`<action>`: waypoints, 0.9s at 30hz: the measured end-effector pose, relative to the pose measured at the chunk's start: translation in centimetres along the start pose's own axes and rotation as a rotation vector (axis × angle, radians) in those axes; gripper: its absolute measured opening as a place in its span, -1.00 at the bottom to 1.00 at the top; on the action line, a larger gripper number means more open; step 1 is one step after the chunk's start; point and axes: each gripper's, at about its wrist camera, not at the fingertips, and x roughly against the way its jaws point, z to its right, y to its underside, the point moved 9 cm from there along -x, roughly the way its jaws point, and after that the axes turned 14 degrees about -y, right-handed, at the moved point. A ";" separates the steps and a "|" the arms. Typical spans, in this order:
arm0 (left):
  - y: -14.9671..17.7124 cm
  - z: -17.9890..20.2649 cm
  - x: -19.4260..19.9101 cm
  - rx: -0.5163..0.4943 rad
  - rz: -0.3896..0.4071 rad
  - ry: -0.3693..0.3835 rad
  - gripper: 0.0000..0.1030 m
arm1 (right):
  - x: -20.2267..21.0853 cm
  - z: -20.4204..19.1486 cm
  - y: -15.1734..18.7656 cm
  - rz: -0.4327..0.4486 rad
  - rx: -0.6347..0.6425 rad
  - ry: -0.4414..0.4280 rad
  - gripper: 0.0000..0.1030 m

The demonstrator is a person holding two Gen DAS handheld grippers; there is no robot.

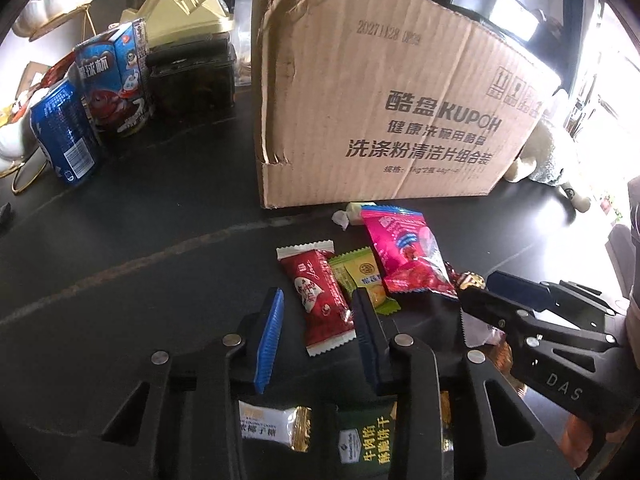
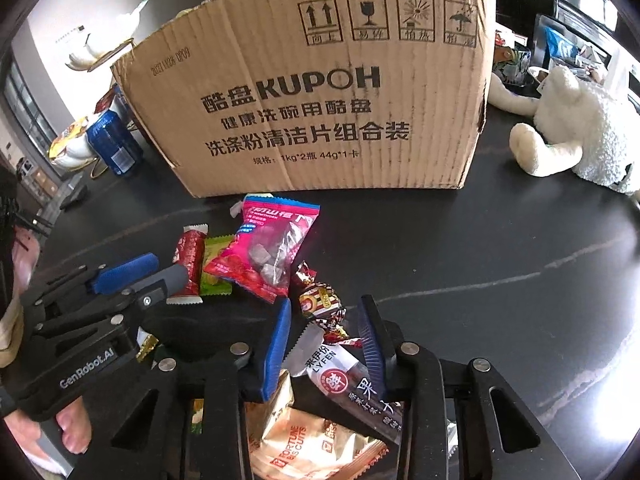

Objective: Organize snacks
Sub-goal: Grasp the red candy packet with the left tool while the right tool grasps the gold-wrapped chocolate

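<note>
i work two handheld grippers over a dark table where the snacks lie in a loose scatter in front of a tall cardboard box, which i take to be where they should go. the left gripper sits low over a red wrapped bar, its blue-padded jaws part-way closed and straddling the bar's near end; the pads do not look to be pressing the wrapper yet. the right gripper hovers at the near side of the pile, its jaws likewise narrowed around the tip of a white lyfen packet, with a gold-and-red foil candy just ahead of them; here too i see a gap at the pads, not a firm pinch. a pink bag of dried fruit and a green-and-yellow packet lie touching the red bar, and a small white wrapped sweet rests just beside the box's foot. a fortune biscuits pack shows under the right gripper. nothing of the box's inside is visible, so i cannot tell whether anything has gone in. by my reading the sorting is at an early stage: the whole visible pile is still on the table, and each piece is left to lift and place.
</note>
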 end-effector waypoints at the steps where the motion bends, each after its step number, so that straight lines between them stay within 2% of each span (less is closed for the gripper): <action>1: -0.1 0.0 -0.1 0.000 0.000 0.000 -0.33 | -0.2 0.0 0.0 -0.004 0.000 -0.003 -0.33; 8: -0.2 0.3 -0.9 -0.003 -0.018 0.006 -0.39 | -0.9 0.3 0.2 -0.017 -0.009 -0.009 -0.48; 14: -0.2 0.5 -1.2 -0.012 -0.023 -0.001 -0.54 | -1.1 0.4 0.0 -0.011 -0.012 -0.015 -0.49; 20: -0.2 0.6 -1.1 -0.010 -0.020 -0.002 -0.57 | -0.7 0.7 -0.1 0.007 -0.005 -0.005 -0.50; 27: -0.3 0.6 0.7 -0.020 0.018 -0.014 -0.57 | 0.3 0.2 -0.5 0.038 0.001 -0.027 -0.50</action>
